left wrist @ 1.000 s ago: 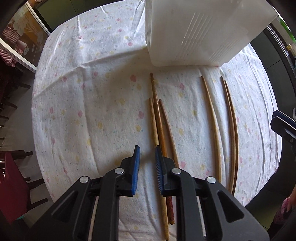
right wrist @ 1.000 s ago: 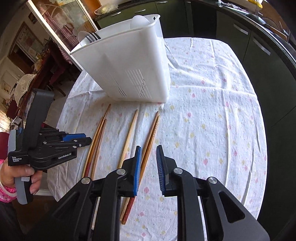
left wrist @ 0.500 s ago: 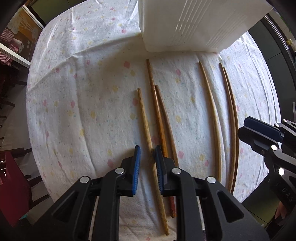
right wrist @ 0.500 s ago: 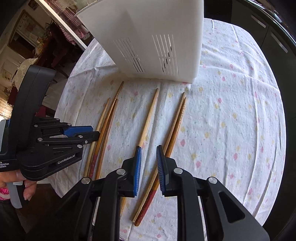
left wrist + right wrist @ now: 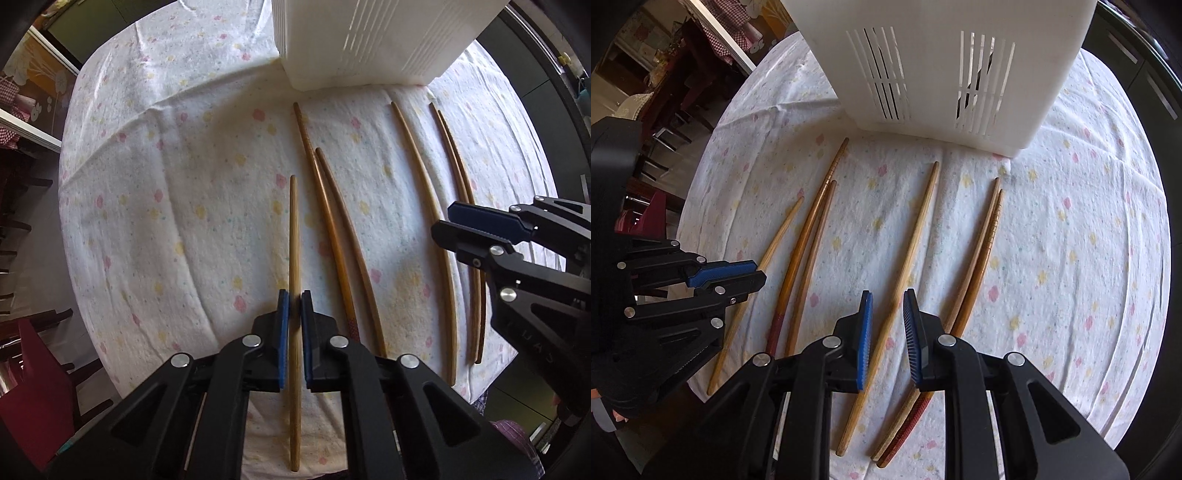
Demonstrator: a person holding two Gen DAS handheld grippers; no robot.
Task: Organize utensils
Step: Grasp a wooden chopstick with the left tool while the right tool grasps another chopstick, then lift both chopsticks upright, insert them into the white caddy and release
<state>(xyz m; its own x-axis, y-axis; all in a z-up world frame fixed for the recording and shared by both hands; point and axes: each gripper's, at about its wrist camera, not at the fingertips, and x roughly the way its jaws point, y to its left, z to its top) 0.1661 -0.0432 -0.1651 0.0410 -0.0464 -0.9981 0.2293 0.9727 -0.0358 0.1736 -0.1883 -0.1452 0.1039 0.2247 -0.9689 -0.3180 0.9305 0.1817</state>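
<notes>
A: The chopstick [image 5: 294, 236] on the cloth [image 5: 155, 206] looks light, stiff and a bit slippery. Grab it near the thick end.

B: The left gripper [image 5: 294, 301] pinches it there. The right gripper [image 5: 887, 301] is open wide around another chopstick [image 5: 905, 258], near the white basket [image 5: 960, 66].

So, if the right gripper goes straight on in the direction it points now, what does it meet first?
Probably the light wooden chopstick lying on the flowered tablecloth: it sits between the open right gripper jaws. Further along stands the white slotted plastic utensil basket. Depth is uncertain.
</notes>
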